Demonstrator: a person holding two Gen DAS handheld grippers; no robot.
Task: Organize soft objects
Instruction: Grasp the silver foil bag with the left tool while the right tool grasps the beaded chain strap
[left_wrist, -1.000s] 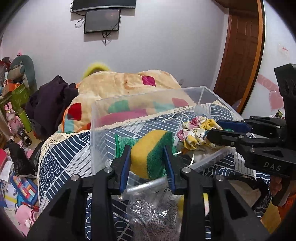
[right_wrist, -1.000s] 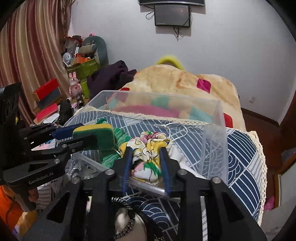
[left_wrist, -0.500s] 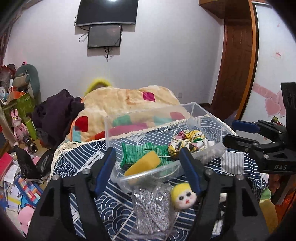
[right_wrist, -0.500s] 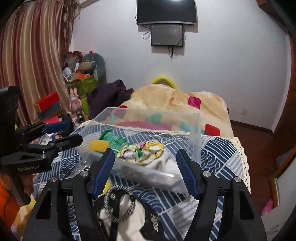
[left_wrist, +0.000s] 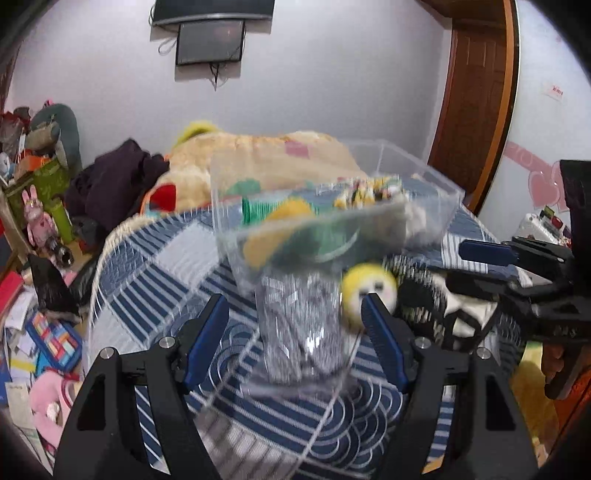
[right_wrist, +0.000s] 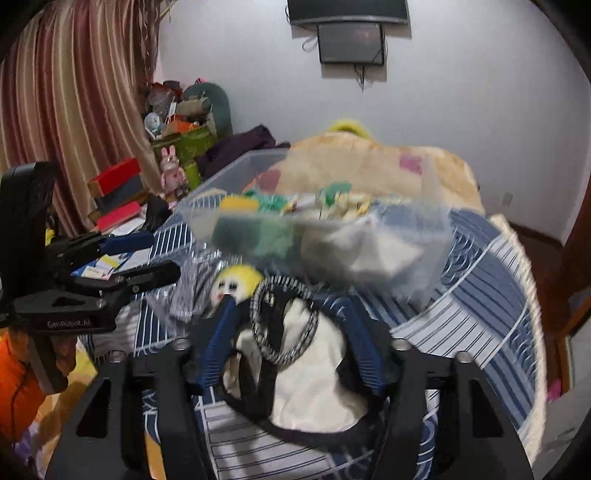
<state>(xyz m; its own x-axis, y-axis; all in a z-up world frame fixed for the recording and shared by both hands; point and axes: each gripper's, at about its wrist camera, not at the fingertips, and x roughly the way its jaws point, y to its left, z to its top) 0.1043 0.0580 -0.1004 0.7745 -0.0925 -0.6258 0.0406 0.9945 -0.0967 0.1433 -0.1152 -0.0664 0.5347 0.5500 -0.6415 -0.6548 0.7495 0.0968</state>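
Observation:
A clear plastic bin (left_wrist: 424, 218) stands on the blue patterned bedspread and holds a yellow-green sponge (left_wrist: 284, 229), a green cloth (left_wrist: 258, 212) and a floral fabric piece (left_wrist: 369, 190). My left gripper (left_wrist: 295, 317) is open, its jaws on either side of a clear bag of grey filling (left_wrist: 306, 332). A yellow-haired doll head (left_wrist: 367, 291) lies beside it. My right gripper (right_wrist: 288, 325) is open around a white cloth bag (right_wrist: 310, 373) with a black-and-white cord (right_wrist: 284, 321). The bin (right_wrist: 417, 266) and the doll head (right_wrist: 236, 284) also show in the right wrist view.
A beige blanket with coloured squares (left_wrist: 258, 155) lies behind the bin. Dark clothes (left_wrist: 114, 184) lie at the bed's left. Toys and boxes (left_wrist: 40, 206) clutter the floor at left. A wooden door (left_wrist: 476, 103) stands at right.
Both grippers let go of the sponge and floral fabric in the bin, opened wide and drew back and down to the items in front of the bin.

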